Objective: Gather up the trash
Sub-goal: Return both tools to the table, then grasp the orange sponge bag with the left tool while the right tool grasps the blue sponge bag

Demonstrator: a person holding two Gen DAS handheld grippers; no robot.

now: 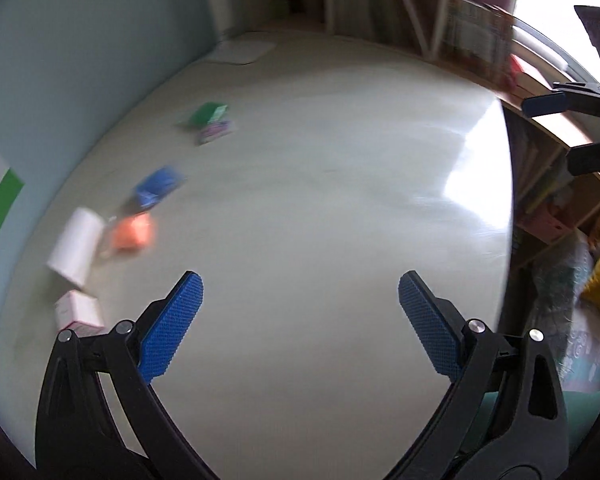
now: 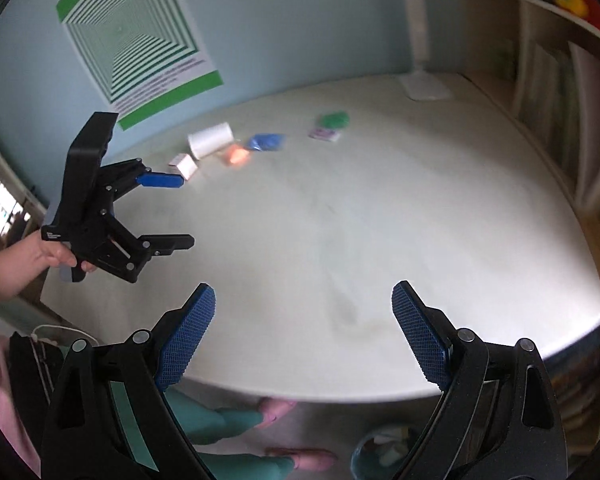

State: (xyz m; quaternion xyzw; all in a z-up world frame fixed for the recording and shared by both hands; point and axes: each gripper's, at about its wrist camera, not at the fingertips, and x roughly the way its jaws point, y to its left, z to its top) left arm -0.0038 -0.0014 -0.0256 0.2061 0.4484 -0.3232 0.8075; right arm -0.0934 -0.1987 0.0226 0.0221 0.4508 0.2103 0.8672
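A pale table point(image 2: 379, 240) fills both views, set against a blue wall point(image 2: 280, 20) with a green striped poster point(image 2: 140, 40). Both grippers hover over the near half, empty, jaws spread wide: the left gripper point(image 1: 300, 292) nearer the wall side, the right gripper point(image 2: 303, 300) over the near edge. The trash lies in a blurred row by the wall, well ahead of both: a white roll point(image 2: 211, 140), a small white box point(image 2: 184, 165), an orange scrap point(image 2: 236, 155), a blue wrapper point(image 2: 266, 141), a green wrapper point(image 2: 332, 120) and a purple packet point(image 2: 323, 134).
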